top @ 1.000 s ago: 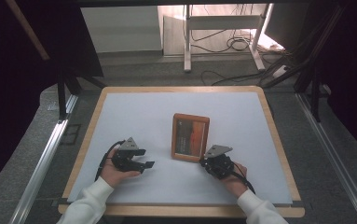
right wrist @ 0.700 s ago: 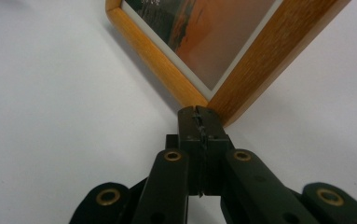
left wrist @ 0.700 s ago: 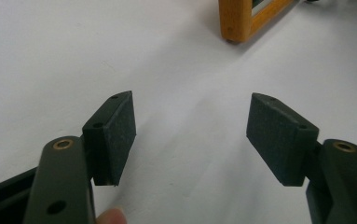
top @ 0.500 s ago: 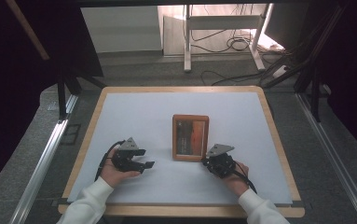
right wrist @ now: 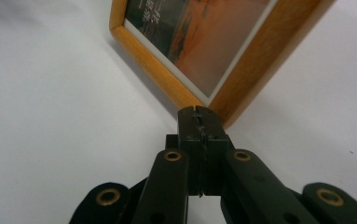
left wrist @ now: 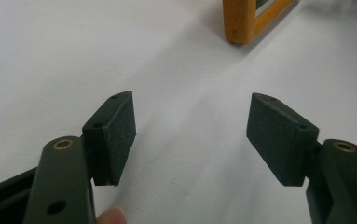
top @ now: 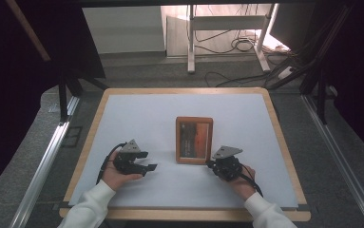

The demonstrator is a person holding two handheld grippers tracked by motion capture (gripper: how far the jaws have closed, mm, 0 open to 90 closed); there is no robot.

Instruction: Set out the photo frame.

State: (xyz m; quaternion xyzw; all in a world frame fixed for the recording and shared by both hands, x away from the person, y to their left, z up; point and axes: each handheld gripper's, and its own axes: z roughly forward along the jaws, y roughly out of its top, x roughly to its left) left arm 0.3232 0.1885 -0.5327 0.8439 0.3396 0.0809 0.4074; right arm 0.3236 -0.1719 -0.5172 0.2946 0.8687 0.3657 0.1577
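Note:
A wooden picture frame (top: 194, 140) with an orange and dark print lies flat near the middle of the white table top (top: 170, 114). My right gripper (top: 210, 163) rests on the table just beyond the frame's near right corner. In the right gripper view that gripper (right wrist: 198, 117) is shut on nothing, its tip almost at the corner of the frame (right wrist: 199, 46). My left gripper (top: 150, 167) lies to the left of the frame, pointing right. Its pads (left wrist: 115, 128) stand wide apart over bare table, with the frame's corner (left wrist: 243, 21) farther off.
The table has a wooden rim (top: 184, 213) around the white surface. Metal rails (top: 42, 166) run along both sides of the table. Cables and a stand (top: 222, 42) sit on the floor behind the far edge.
My right gripper has shifted very slightly to the right beside the frame's corner. The frame and the left gripper have not moved.

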